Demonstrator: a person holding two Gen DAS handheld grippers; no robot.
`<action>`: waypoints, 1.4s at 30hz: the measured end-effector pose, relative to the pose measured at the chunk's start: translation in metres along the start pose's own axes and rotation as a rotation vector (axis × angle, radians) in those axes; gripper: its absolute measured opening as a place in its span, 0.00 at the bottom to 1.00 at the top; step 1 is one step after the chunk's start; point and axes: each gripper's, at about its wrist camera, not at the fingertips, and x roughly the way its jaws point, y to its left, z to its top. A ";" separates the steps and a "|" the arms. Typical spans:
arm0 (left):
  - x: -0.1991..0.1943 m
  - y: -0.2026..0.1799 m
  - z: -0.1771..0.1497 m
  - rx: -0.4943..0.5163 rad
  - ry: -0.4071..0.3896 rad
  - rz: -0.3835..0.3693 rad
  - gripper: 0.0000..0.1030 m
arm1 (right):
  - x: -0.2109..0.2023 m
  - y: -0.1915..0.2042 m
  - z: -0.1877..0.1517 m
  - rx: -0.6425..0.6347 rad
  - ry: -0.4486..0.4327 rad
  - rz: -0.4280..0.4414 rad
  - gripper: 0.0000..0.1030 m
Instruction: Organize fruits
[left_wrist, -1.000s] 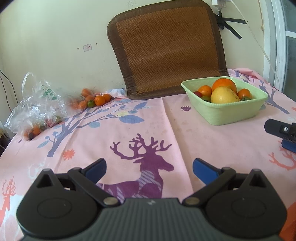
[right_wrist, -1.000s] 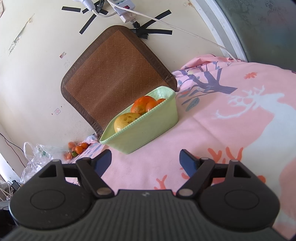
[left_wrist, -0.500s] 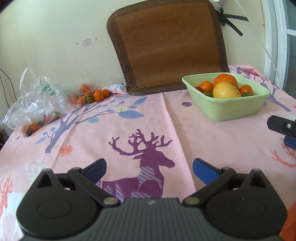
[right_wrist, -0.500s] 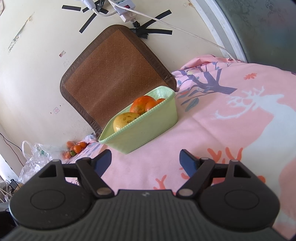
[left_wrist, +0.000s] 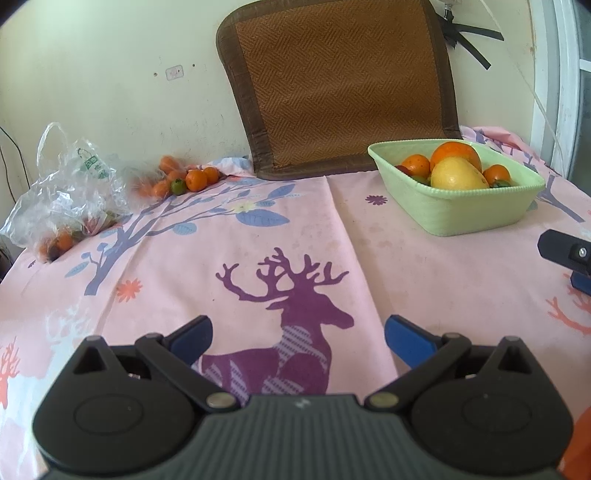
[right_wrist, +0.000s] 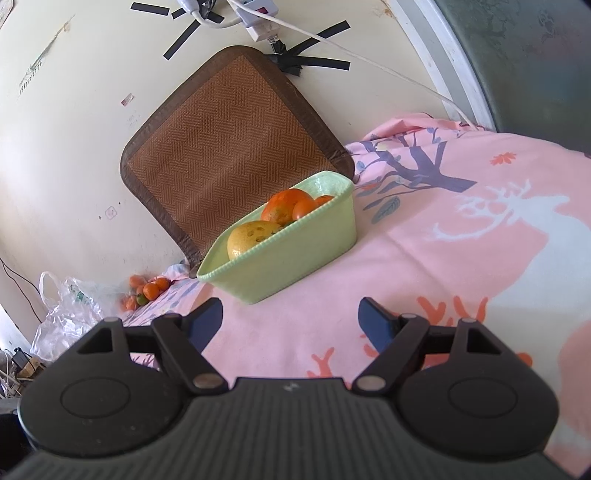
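A light green basket (left_wrist: 476, 218) stands at the right back of the table and holds oranges (left_wrist: 456, 153) and a yellow fruit (left_wrist: 458, 175); it also shows in the right wrist view (right_wrist: 295, 254). A pile of small oranges with one green fruit (left_wrist: 184, 179) lies loose at the back left, seen small in the right wrist view (right_wrist: 147, 291). My left gripper (left_wrist: 297, 334) is open and empty above the deer print. My right gripper (right_wrist: 291, 319) is open and empty just in front of the basket; its finger (left_wrist: 565, 249) shows at the right edge of the left wrist view.
A clear plastic bag (left_wrist: 62, 199) with more small fruit lies at the table's left edge. A brown woven mat (left_wrist: 340, 85) leans on the wall behind the table. A pink tablecloth (left_wrist: 424, 280) with deer and tree prints covers the table.
My left gripper has drawn back and lowered a little, so the table contents sit slightly farther off. The right gripper has barely moved. Both stay open.
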 end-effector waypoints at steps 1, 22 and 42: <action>0.000 0.000 0.000 0.000 0.000 0.001 1.00 | 0.000 0.000 0.000 -0.001 0.000 -0.001 0.80; 0.002 0.001 0.001 0.001 0.012 0.029 1.00 | 0.000 0.001 -0.001 -0.006 -0.004 -0.005 0.80; 0.006 -0.001 0.002 0.006 0.028 0.032 1.00 | 0.000 0.001 0.000 -0.008 -0.003 -0.005 0.80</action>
